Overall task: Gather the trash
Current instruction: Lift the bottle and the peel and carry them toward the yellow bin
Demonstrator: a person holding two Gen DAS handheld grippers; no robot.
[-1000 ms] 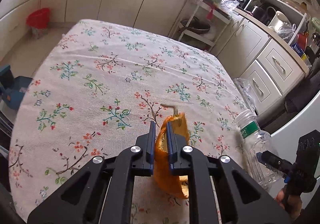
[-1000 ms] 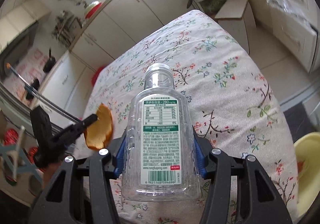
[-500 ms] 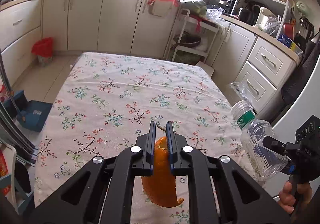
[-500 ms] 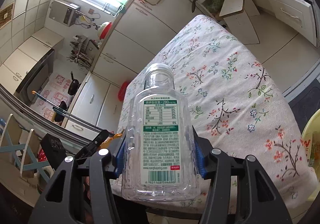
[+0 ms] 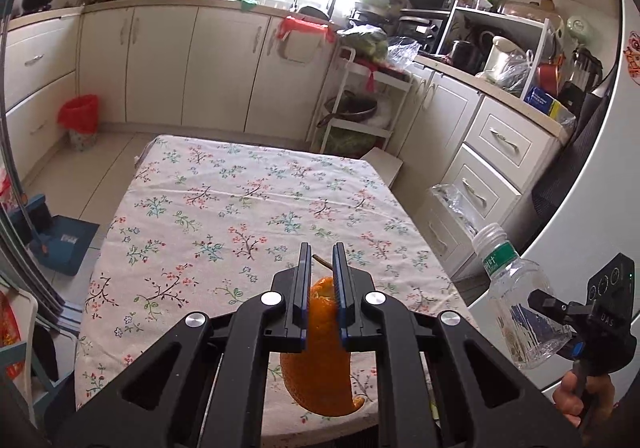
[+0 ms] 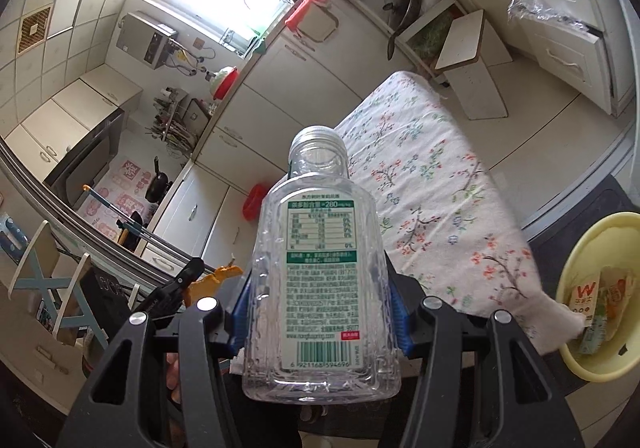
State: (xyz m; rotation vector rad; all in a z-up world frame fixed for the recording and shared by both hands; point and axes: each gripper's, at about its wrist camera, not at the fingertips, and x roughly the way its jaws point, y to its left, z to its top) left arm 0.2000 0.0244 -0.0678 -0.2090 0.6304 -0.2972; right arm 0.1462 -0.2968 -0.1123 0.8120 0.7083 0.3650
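My left gripper (image 5: 321,260) is shut on a piece of orange peel (image 5: 320,360), which hangs down between its fingers above the near end of the floral-cloth table (image 5: 224,208). A clear empty plastic bottle (image 6: 320,280) with a green and white label is clamped at its sides by my right gripper (image 6: 318,312), neck pointing away. In the left wrist view the bottle (image 5: 516,304) and the right gripper (image 5: 560,312) are at the far right, off the table's edge. The peel (image 6: 212,280) shows at lower left in the right wrist view.
A yellow bin (image 6: 600,296) holding wrappers stands on the floor at the right of the table's near end. A red-lined bin (image 5: 80,120) sits by the far cabinets. A blue dustpan (image 5: 60,240) lies left of the table, drawers (image 5: 492,168) to the right.
Both grippers have risen and drawn back from the table with their loads. The table now looks farther away, and the yellow bin has come further into the right wrist view.
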